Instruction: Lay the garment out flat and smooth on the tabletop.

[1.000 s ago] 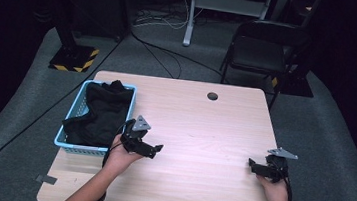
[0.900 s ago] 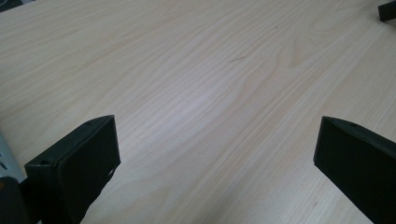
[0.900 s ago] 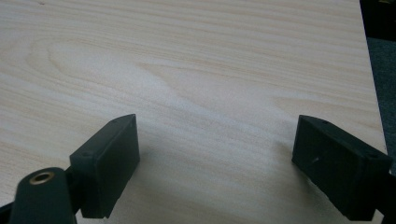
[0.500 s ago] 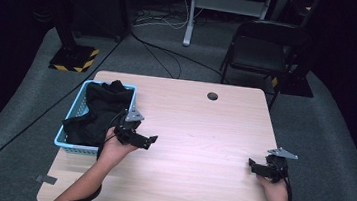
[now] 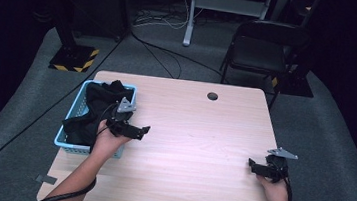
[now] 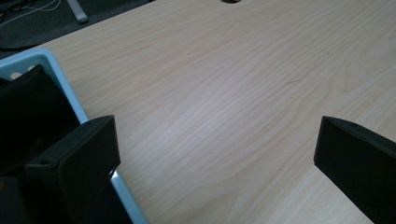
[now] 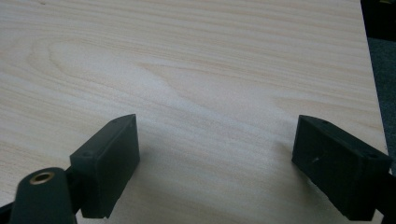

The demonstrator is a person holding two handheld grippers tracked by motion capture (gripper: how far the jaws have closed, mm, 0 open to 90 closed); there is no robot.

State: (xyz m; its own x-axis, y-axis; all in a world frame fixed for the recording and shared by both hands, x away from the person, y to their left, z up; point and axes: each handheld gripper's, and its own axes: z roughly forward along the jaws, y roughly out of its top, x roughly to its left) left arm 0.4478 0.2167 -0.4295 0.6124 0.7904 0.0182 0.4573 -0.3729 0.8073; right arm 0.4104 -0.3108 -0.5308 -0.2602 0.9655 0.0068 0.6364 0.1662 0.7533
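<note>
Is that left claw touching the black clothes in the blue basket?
Cannot tell. In the left gripper view one jaw overlaps the black clothes and blue basket, hiding any gap.

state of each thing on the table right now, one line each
left tool: open, holding nothing, at the basket's right rim
right tool: open, holding nothing, low over bare wood near the table's right edge
blue basket: upright on the table's left side, full of dark cloth
black clothes: heaped in the basket, bunched, not folded
table: bare wood in the middle
</note>
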